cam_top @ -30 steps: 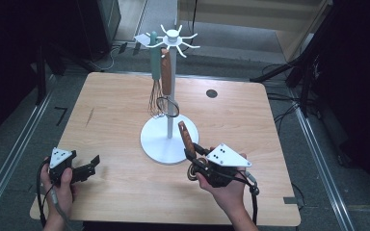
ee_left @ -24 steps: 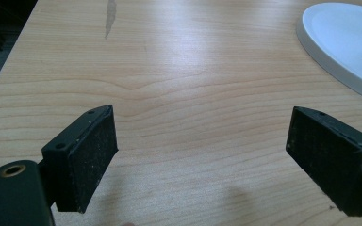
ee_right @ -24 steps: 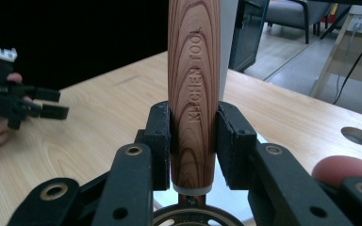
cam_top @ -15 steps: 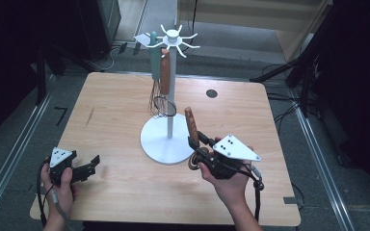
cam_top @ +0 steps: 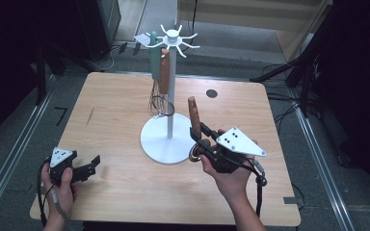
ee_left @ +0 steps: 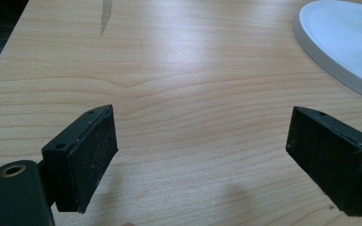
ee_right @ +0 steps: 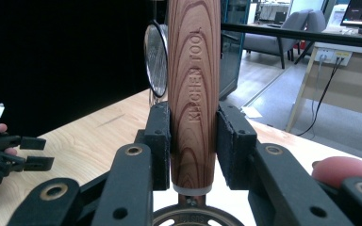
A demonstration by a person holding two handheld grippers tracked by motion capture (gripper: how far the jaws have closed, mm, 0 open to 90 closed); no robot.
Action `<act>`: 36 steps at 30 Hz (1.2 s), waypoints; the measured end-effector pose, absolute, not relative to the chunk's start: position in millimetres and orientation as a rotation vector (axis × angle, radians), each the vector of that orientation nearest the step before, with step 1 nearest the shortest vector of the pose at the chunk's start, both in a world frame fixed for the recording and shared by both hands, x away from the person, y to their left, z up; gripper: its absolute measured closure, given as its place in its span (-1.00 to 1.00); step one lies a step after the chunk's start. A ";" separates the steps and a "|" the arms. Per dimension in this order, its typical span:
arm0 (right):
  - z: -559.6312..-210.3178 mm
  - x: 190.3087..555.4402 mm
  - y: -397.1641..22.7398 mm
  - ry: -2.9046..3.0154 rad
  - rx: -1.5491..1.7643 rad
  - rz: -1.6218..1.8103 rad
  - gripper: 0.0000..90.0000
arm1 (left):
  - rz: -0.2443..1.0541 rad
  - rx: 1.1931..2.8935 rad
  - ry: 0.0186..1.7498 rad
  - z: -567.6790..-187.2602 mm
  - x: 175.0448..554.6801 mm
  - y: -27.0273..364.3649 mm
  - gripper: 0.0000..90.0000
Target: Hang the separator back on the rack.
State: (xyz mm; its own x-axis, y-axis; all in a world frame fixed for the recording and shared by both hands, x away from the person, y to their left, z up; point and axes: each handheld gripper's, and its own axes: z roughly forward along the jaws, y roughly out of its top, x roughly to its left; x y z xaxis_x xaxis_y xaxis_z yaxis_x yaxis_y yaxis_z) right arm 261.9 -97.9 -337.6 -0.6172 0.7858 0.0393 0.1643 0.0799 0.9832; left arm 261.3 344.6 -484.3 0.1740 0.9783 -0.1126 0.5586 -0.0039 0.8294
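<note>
"KITCHEN TOOL" ran up the wood-grain handle (ee_right: 192, 94), upright just right of the white stand's base (cam_top: 156, 144). The right gripper (cam_top: 197, 137) clamped it; the left gripper (ee_left: 207, 155) gaped, grasping nothing, near-left.

Table (cam_top: 115, 110): square top in light wood grain, rounded corners. Black round grommet (cam_top: 212, 93) set toward the far right. Short dark streak (cam_top: 90, 117) toward the far left. White round stand base (cam_top: 164, 139) rests near the centre.
</note>
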 end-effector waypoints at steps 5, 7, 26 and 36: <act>-331.3 263.2 -96.0 1.839 0.926 1.581 0.56 | 0.673 1.665 1.482 -484.3 261.3 344.6 -0.78; -329.8 263.6 -95.3 1.838 0.922 1.584 0.56 | 0.673 1.665 1.481 -484.3 261.3 344.6 -0.78; -304.8 273.9 -85.3 1.762 0.904 1.597 0.56 | 0.674 1.679 1.480 -484.2 261.7 344.1 -0.78; -293.8 280.8 -78.7 1.716 0.914 1.593 0.56 | 0.675 1.681 1.478 -484.3 261.7 343.8 -0.78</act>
State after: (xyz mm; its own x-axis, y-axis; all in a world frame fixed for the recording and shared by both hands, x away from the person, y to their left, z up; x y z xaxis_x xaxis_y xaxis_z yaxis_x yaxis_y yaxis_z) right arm 280.8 -78.7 -293.8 -0.5703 0.8213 0.0159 0.0767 0.0340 0.9965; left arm 261.7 343.8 -484.3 0.1819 0.9779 -0.1035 0.5622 -0.0171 0.8268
